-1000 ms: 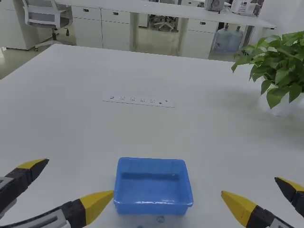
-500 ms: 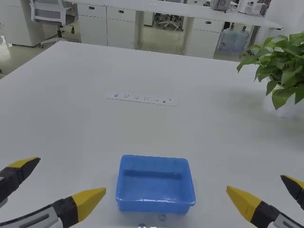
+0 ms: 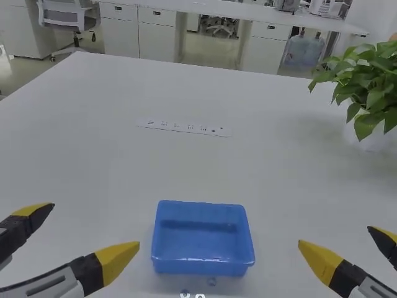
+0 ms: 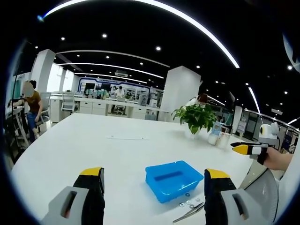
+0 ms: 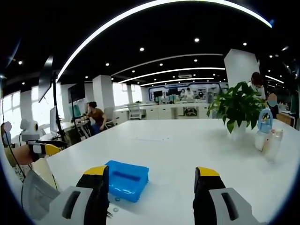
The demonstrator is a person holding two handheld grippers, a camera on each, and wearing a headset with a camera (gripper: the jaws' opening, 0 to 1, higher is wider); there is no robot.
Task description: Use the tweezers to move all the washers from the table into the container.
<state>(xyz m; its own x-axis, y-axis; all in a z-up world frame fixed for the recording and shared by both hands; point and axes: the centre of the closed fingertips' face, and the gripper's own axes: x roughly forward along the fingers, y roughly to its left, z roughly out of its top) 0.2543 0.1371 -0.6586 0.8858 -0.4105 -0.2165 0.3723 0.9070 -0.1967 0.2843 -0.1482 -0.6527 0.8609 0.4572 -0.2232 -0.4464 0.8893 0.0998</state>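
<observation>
Head view: blue container [image 3: 203,239] sits on the white table [image 3: 186,93] between the left gripper [image 3: 80,231] and right gripper [image 3: 344,243], both spread wide apart, holding nothing. Left gripper view: washers [image 4: 187,202] and tweezers [image 4: 190,213] lie just beside the container. Right gripper view: container ahead, left of centre.

My left gripper [image 3: 80,233] and right gripper [image 3: 345,243] flank the container [image 3: 201,239] on the table [image 3: 279,174], with washers [image 4: 187,202] and tweezers [image 4: 190,213] just before it, the socket strip [image 3: 184,128] behind and the plant [image 3: 366,87] far right.

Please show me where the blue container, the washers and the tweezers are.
blue container [image 3: 201,266]: head view, its front wall.
washers [image 4: 187,202]: left gripper view, one washer in the group.
tweezers [image 4: 189,215]: left gripper view, middle of the legs.
</observation>
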